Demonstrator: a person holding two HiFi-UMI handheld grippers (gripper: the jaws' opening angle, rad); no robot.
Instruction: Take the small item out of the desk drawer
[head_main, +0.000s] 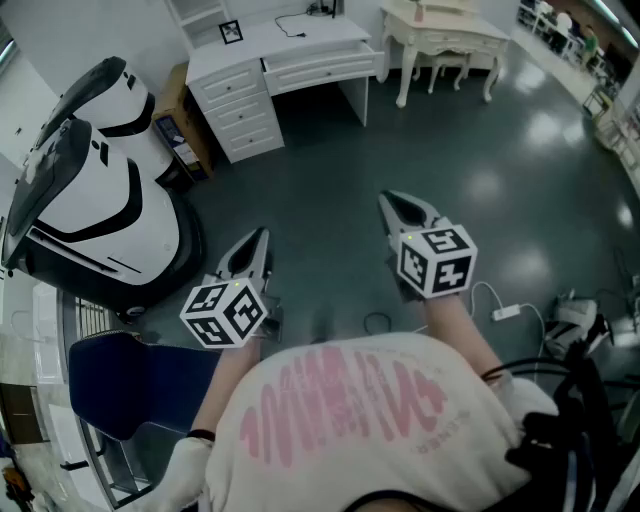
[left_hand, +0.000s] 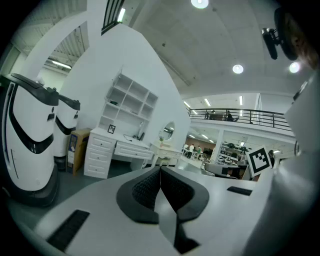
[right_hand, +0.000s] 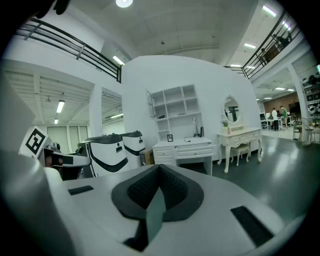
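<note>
Status: approach not yet made. You stand well apart from the white desk (head_main: 270, 45), which lies at your 12 o'clock across open floor. The centre drawer (head_main: 322, 66) under its top looks shut. The small item shows in no view and is judged to be inside it.

The left gripper (head_main: 262, 236) and right gripper (head_main: 390, 203) are both held out ahead of you, jaws pressed together with nothing between them.

Recommendation: walk straight in, keeping off the black-and-white machines (head_main: 90, 190) at 10 o'clock and the cream dressing table (head_main: 450, 35) at 1 o'clock. Mind the cables (head_main: 505, 312) on the floor at 4 o'clock. Part one gripper's jaws before you arrive, take the drawer front squarely, and pull straight toward 6 o'clock so it does not bind.
</note>
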